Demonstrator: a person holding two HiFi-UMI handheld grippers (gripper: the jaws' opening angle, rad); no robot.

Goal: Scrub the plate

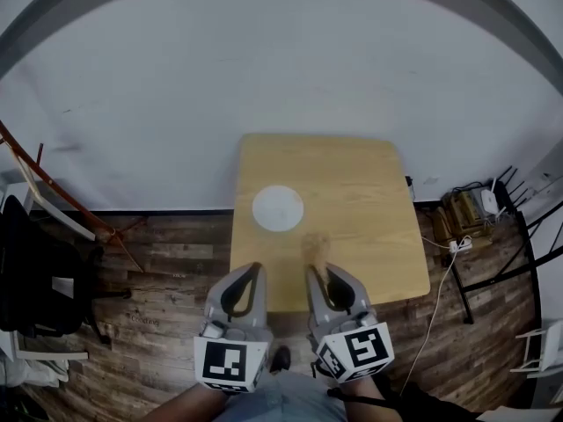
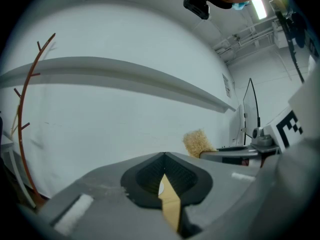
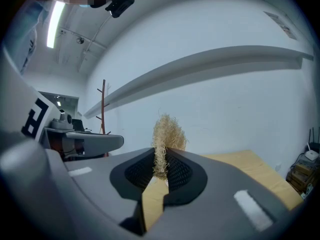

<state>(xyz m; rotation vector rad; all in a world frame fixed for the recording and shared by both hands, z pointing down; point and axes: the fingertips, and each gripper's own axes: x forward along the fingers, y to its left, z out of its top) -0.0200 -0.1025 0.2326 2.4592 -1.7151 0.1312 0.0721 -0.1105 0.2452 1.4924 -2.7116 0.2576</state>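
A white round plate (image 1: 278,208) lies on the wooden table (image 1: 369,192), left of the table's middle. My right gripper (image 1: 318,273) hovers over the near table edge, shut on a straw-coloured fibre scrubber (image 3: 165,140) that sticks up between its jaws (image 1: 315,248). The same scrubber (image 2: 198,143) shows at the right of the left gripper view. My left gripper (image 1: 255,271) is beside the right one, jaws closed together with nothing in them. Both grippers are held short of the plate.
The small table stands against a white wall (image 1: 264,86). A wooden coat stand (image 1: 62,196) is at the left, a dark chair (image 1: 35,271) beyond it. Cables and a power strip (image 1: 457,244) lie on the wood floor at the right.
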